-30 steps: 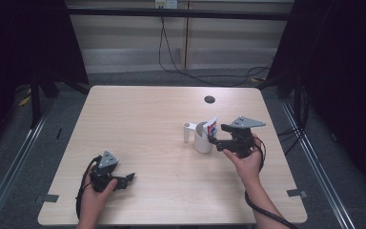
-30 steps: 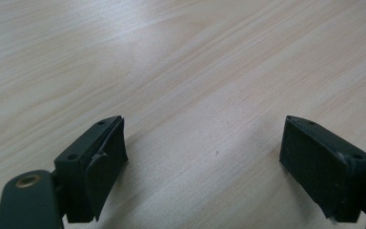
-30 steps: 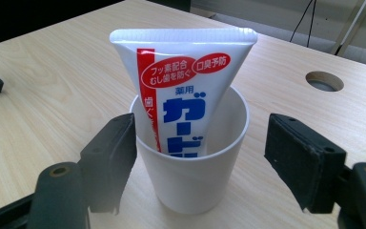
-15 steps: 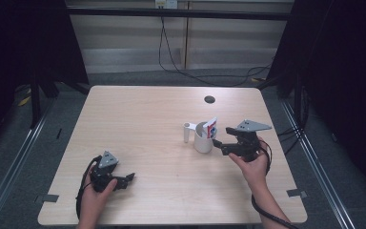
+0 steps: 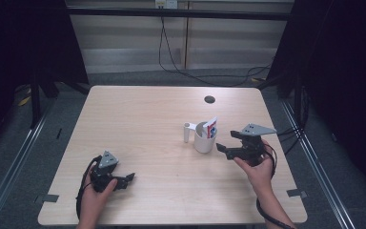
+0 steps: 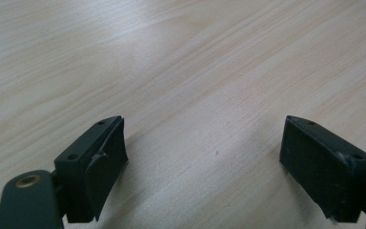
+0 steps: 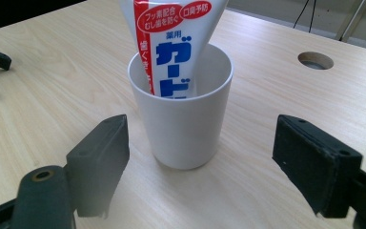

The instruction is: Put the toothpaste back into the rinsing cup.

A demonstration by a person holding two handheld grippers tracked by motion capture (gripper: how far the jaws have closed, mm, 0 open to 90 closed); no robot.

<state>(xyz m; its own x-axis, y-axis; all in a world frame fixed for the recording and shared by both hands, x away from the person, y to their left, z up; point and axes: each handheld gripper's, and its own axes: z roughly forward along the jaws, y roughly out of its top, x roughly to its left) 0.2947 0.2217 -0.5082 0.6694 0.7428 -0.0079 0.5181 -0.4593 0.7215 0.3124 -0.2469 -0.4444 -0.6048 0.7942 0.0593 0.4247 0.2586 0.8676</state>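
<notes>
A light wooden table [image 5: 143, 124] carries a white cup [image 5: 203, 139] standing upright right of the table's middle, nearer the right edge than the left. A toothpaste tube [image 5: 211, 127] with red and blue print stands inside the cup, its flat end sticking up above the rim and leaning against the cup wall. In the right gripper view the tube [image 7: 176, 43] shows Japanese lettering and rests in the cup [image 7: 183, 114] tilted toward the rim on that view's left. Just beside the cup, on its left in the high view, a small white cylinder [image 5: 187, 132] stands upright on the table; whether it touches the cup cannot be told. A round hole [image 5: 209, 99] sits in the table near the far edge, also seen in the right gripper view [image 7: 315, 60].

The right hand-held gripper [image 5: 225, 148] is held by the person's right hand [image 5: 257, 167] just right of the cup, pointing at it. Its jaws are spread wide, released, with the cup ahead of them and not touched by either jaw.

The left hand-held gripper [image 5: 127, 178] lies low near the table's near left corner, held by the left hand [image 5: 95, 195], well apart from the cup. In the left gripper view its jaws are parted wide over bare wood, gripping nothing.
</notes>
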